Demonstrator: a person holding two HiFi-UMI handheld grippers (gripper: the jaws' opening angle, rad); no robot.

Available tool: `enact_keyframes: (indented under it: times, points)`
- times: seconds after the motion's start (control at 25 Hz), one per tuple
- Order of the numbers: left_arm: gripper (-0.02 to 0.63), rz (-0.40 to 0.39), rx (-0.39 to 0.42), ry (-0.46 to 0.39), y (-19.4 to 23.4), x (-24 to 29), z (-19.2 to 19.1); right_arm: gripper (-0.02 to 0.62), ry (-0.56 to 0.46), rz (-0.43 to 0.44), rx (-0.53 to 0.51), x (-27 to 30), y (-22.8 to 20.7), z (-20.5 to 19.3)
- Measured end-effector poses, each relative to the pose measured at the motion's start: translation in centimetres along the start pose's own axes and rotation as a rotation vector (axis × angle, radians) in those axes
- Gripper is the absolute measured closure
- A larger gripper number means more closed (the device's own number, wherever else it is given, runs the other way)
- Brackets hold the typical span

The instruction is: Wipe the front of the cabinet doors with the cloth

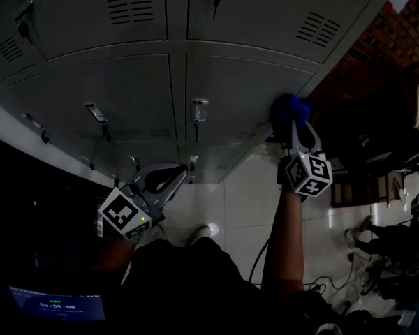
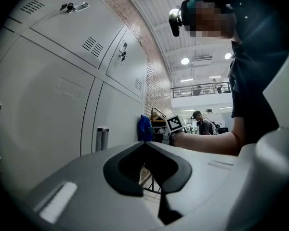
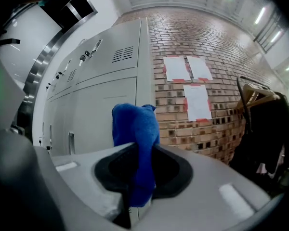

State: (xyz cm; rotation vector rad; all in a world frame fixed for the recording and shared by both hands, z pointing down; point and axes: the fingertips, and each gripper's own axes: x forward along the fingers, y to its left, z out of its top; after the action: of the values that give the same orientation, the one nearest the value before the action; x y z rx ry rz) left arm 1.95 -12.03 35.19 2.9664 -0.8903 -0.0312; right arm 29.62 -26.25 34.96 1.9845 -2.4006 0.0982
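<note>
While pinched in the right gripper (image 1: 297, 138), the cloth (image 1: 290, 108) sits at the cabinet doors' (image 1: 129, 93) right edge, beside a brick wall (image 3: 221, 76). The left gripper (image 1: 170, 178) is closed and empty.

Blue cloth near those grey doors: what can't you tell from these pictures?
- Whether the blue cloth touches the cabinet door: the head view is too dark, and in the right gripper view the cloth itself covers that spot.
- Print on the papers on the brick wall: too small in the right gripper view.
</note>
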Motion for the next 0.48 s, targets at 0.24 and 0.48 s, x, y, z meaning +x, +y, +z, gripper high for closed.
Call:
enact_keyframes:
  times: [0.24, 0.48]
  points:
    - [0.605, -0.001, -0.032, 0.012, 0.5, -1.0, -0.7, 0.526, -0.058, 0.066, -0.002, -2.2, 3.7, 1.2]
    - [0.604, 0.014, -0.033, -0.001, 1.5, -3.3, -1.1, 0.526, -0.035, 0.26, -0.069, -1.8, 14.3, 0.0]
